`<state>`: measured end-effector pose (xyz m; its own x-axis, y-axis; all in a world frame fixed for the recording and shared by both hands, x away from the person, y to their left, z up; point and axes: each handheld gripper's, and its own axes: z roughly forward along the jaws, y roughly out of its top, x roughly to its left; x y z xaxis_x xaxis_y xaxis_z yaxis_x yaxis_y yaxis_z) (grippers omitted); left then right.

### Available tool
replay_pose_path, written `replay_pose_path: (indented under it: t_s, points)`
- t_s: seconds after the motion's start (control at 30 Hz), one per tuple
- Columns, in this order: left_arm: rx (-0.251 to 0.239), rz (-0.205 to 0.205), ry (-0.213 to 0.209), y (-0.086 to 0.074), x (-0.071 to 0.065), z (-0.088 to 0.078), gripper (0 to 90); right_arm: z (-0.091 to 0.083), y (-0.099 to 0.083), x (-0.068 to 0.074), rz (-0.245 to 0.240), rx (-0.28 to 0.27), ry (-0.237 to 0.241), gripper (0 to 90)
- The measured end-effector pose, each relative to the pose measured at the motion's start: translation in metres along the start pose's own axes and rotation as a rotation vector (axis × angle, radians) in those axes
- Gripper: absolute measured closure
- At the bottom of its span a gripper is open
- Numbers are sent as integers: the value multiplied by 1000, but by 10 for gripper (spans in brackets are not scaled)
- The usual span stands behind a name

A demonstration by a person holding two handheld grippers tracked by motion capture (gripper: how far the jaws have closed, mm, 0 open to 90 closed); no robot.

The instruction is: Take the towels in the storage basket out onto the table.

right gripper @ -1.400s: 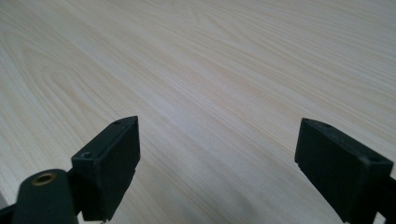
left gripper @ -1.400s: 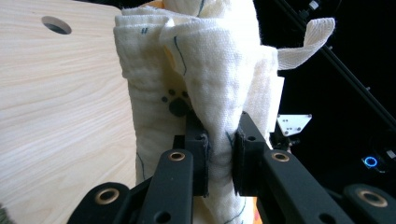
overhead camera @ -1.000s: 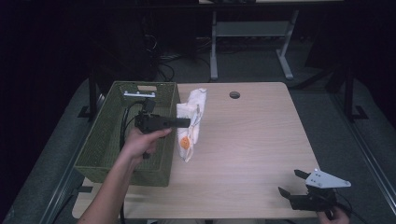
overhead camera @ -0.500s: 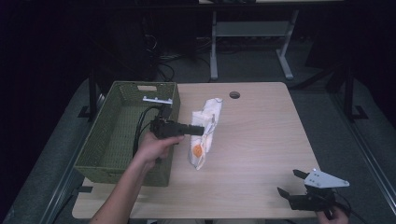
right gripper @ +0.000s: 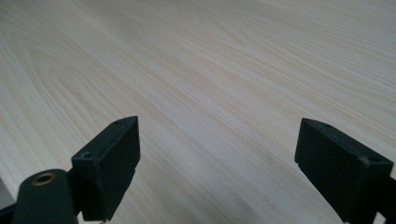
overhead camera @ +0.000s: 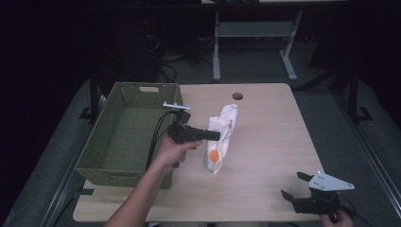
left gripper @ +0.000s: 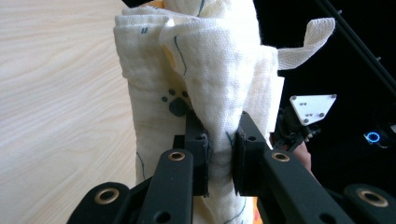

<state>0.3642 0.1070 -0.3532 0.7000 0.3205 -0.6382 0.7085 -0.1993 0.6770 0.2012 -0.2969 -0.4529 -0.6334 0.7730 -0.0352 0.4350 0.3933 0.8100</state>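
One cloth (overhead camera: 221,137), one basket (overhead camera: 124,137), two grippers.

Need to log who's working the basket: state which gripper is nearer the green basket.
Left. The left gripper hangs just past the green basket's right wall, shut on the cloth; the right gripper sits at the table's far near-right corner.

Setting: lab or recording workspace, dimly lit. Evidence: a light wood-grain surface (overhead camera: 269,142) with a round cable port (overhead camera: 237,96) near its far edge; grey carpeted floor (overhead camera: 255,66); the metal legs of a second desk frame (overhead camera: 250,42) behind; loose black cables (overhead camera: 165,56) on the floor; dark equipment stands (overhead camera: 352,80) at the sides.
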Motion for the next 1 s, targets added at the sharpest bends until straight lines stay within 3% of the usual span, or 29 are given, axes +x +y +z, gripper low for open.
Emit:
replay_pose_path:
  t_s: [0.4,0.6,0.87,1.0]
  points:
    - [17,-14,18,-5,10,38,791,1,1,1,-9,10,-10,139]
    - [19,-17,49,-9,14,56,792,1,1,2,-1,14,-7,139]
    - [36,-37,44,-16,19,77,793,0,1,2,-4,14,-8,139]
    - [56,-35,79,-22,21,91,793,0,1,1,-5,13,-7,138]
